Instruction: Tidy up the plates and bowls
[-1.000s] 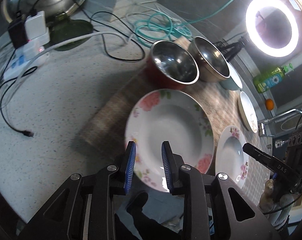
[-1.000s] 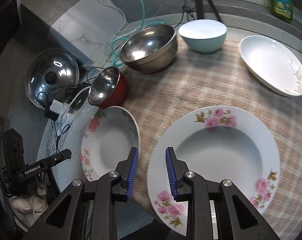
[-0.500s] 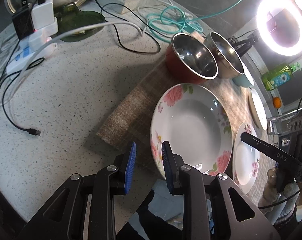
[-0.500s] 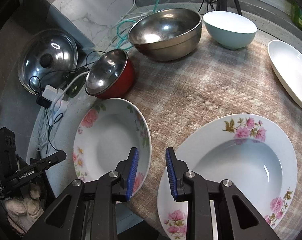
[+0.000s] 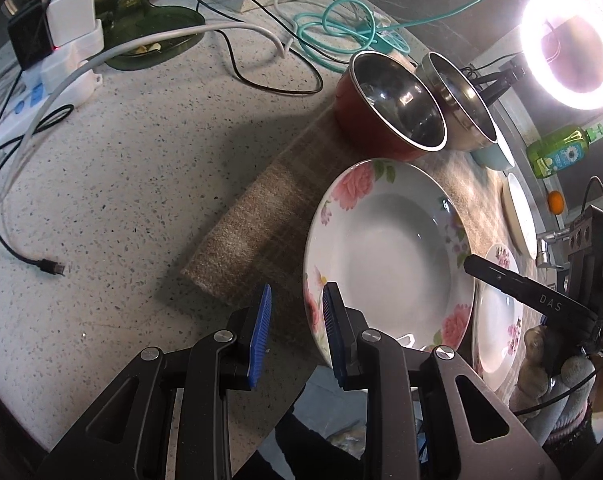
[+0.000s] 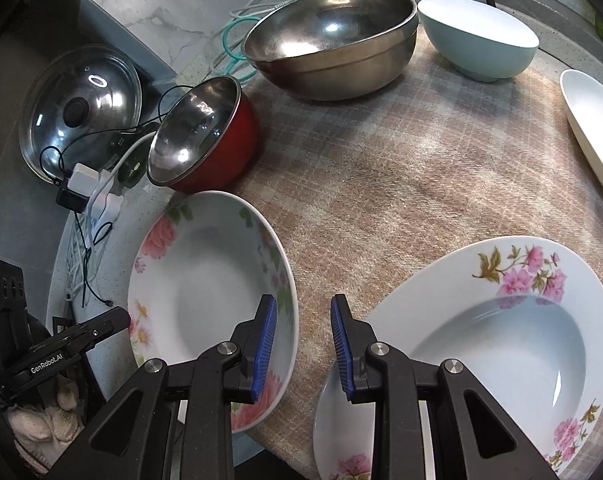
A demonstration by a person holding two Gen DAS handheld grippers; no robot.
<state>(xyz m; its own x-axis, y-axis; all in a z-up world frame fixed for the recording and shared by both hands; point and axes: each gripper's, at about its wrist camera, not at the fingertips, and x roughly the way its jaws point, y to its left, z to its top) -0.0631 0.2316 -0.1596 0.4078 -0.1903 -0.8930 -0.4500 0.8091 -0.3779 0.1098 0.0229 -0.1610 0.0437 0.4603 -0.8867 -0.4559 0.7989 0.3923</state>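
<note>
Tabletop (image 5: 113,168) of speckled stone, part-covered by a checked beige cloth (image 6: 401,184) on which the crockery stands. Left tongs (image 5: 295,304): blue-padded jaws spread a little with nothing between them, hovering over the near edge of the cloth just beside the rim of a rose-patterned deep plate (image 5: 385,248), whose near rim runs past the right pad without a visible grip. Right tongs (image 6: 303,320): jaws likewise parted and empty, poised above bare cloth between that same plate (image 6: 205,280) on their left and a second, pink-blossom deep plate (image 6: 493,344) on their right; they touch neither. Beyond the rose plate stands a red bowl with a steel lining (image 6: 205,136), and behind it a large stainless-steel bowl (image 6: 333,40); a pale blue-green bowl (image 6: 477,40) sits just beside the steel one at the far edge of the cloth. A plain white plate (image 6: 593,128) lies well apart at the right margin. Off the cloth: a glass pot lid (image 6: 81,104), a white power strip with chargers (image 5: 57,60), black and teal cables, a lit ring light (image 5: 569,44) and a green bottle (image 5: 561,150). A gloved hand (image 5: 549,364) grips the right tool.
</note>
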